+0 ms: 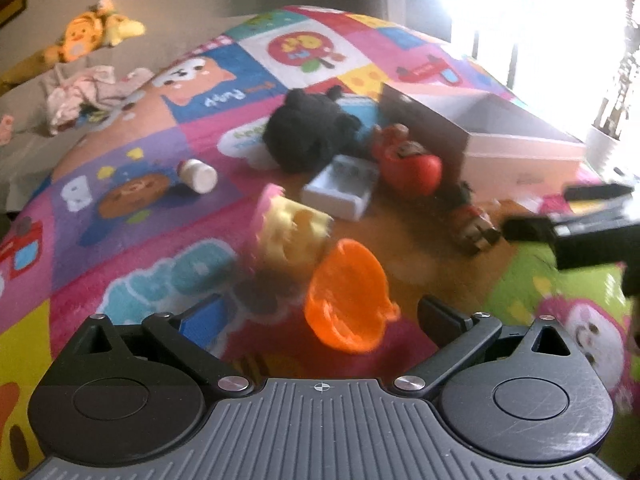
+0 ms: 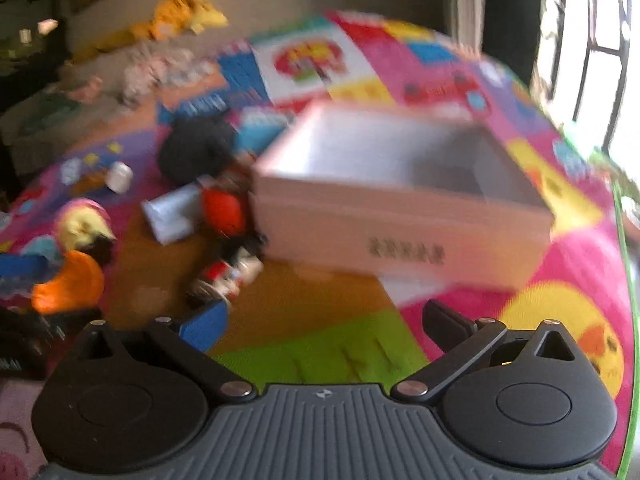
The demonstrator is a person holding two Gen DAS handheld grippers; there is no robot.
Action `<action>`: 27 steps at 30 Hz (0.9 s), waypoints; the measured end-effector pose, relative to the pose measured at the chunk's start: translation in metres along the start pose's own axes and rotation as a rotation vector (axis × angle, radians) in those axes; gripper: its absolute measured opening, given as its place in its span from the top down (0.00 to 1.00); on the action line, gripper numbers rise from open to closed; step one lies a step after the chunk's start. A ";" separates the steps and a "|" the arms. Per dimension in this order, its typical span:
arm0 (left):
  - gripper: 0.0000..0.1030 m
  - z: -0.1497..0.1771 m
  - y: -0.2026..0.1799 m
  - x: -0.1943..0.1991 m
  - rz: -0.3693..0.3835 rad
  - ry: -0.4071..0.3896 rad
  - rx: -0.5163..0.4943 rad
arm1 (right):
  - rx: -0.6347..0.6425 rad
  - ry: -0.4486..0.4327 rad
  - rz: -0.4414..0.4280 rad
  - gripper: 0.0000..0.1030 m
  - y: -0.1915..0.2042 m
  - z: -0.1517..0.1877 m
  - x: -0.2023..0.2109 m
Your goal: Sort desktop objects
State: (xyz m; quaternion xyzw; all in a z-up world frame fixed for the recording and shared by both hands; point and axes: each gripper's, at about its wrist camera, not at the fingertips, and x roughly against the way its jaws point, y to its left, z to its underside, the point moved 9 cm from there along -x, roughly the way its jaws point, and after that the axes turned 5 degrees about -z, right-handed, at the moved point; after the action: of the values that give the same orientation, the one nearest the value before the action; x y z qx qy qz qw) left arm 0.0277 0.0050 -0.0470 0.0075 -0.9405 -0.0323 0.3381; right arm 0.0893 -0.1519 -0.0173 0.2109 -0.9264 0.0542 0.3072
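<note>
Toys lie on a colourful patchwork mat (image 1: 132, 152). An orange cup (image 1: 348, 300) lies on its side just ahead of my open, empty left gripper (image 1: 320, 320). Behind it are a yellow-pink toy (image 1: 292, 232), a pale blue tray (image 1: 340, 188), a red toy (image 1: 412, 164), a black plush (image 1: 312, 132), a white bottle (image 1: 198, 174) and a small figure (image 1: 474, 226). An open cardboard box (image 2: 400, 200) stands ahead of my open, empty right gripper (image 2: 324, 328). The right wrist view is blurred; the small figure (image 2: 224, 276) lies left of centre there.
The box also shows in the left wrist view (image 1: 500, 136) at the right, with my right gripper (image 1: 580, 236) in front of it. A plush tiger (image 1: 92, 32) and crumpled cloth (image 1: 88, 92) lie at the back left. A bright window fills the right.
</note>
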 end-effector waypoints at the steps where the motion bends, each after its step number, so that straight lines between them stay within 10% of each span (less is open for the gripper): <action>1: 0.00 0.001 -0.001 0.002 0.001 -0.001 -0.008 | 0.016 -0.016 -0.005 0.00 0.005 -0.004 0.001; 6: 0.00 0.003 -0.005 0.007 -0.013 -0.008 -0.047 | 0.055 0.013 -0.044 0.00 0.027 -0.010 -0.016; 14: 0.00 -0.001 0.004 0.010 -0.030 -0.004 -0.006 | 0.041 0.009 0.266 0.00 -0.021 0.001 -0.007; 20: 0.02 -0.004 -0.017 0.005 0.002 -0.017 -0.034 | -0.131 0.041 0.174 0.00 -0.043 0.019 -0.001; 22: 0.23 -0.004 -0.019 0.000 -0.033 -0.003 -0.055 | -0.132 0.021 0.171 0.00 -0.043 0.017 0.001; 27: 0.37 -0.006 -0.014 -0.003 -0.060 -0.012 -0.043 | -0.101 0.027 0.107 0.00 -0.017 0.010 -0.005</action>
State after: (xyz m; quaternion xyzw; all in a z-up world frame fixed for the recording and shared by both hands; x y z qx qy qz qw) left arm 0.0337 -0.0096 -0.0455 0.0282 -0.9409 -0.0626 0.3316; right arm 0.0942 -0.1675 -0.0286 0.1445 -0.9338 0.0267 0.3263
